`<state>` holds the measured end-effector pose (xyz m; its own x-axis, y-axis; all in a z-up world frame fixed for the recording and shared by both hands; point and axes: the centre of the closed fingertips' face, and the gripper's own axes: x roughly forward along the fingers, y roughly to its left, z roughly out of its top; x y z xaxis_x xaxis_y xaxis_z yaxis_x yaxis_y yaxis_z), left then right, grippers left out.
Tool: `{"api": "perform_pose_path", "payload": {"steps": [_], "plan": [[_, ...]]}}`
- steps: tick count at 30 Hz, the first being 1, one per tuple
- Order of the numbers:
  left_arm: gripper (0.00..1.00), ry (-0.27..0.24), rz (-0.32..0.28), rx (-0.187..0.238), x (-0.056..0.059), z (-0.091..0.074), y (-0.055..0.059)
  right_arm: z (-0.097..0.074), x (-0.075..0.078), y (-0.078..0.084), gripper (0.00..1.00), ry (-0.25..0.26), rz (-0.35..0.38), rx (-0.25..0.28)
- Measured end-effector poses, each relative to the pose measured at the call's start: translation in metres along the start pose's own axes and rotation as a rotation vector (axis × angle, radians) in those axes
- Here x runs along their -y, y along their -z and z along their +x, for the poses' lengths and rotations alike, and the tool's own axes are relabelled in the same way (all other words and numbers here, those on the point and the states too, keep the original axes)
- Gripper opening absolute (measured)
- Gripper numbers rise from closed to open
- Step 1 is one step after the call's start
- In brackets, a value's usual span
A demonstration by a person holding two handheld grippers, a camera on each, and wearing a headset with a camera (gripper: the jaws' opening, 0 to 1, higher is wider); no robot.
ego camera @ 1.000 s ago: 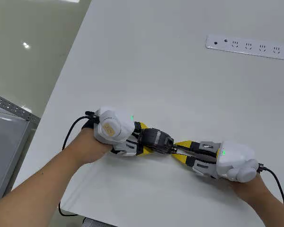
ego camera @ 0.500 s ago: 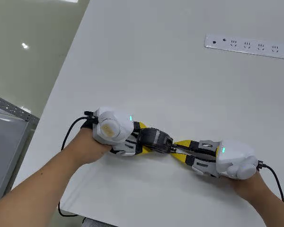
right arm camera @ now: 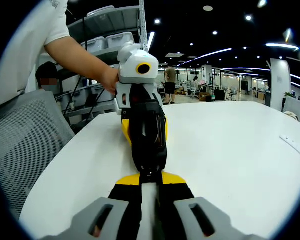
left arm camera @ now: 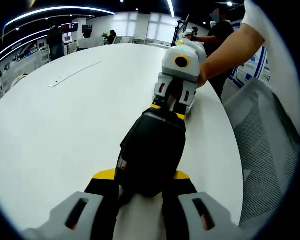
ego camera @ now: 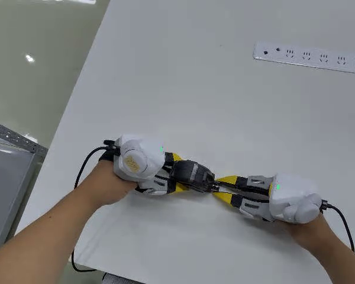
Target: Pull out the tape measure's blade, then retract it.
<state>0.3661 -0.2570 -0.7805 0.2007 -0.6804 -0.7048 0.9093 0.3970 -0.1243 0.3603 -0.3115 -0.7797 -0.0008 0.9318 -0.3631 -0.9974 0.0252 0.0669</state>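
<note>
My headset camera is looking forward and down from above the near edge of the table (ego camera: 225,89), taking in my left gripper (ego camera: 176,176) and right gripper (ego camera: 223,190) from well above. My left gripper's camera is looking rightward along its jaws, very near the tape measure (ego camera: 192,173). My right gripper's camera is looking leftward, equally near. Both are sharing that case and the opposite gripper.

Bright, even overhead light floods the white desk (ego camera: 225,89); the left hand-held gripper (ego camera: 182,174) casts only a faint, soft shadow. A glare spot sits on the floor (ego camera: 29,58). Both gripper views bow hard at their edges.
</note>
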Motion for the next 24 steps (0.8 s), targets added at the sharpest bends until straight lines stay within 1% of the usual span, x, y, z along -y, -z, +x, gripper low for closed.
{"api": "perform_pose_path", "payload": {"steps": [24], "plan": [[0.29,0.000,0.001,0.000,-0.0005,0.0000,0.0001,-0.0090,0.0006,0.0034,0.10,0.011,0.013,-0.001]]}}
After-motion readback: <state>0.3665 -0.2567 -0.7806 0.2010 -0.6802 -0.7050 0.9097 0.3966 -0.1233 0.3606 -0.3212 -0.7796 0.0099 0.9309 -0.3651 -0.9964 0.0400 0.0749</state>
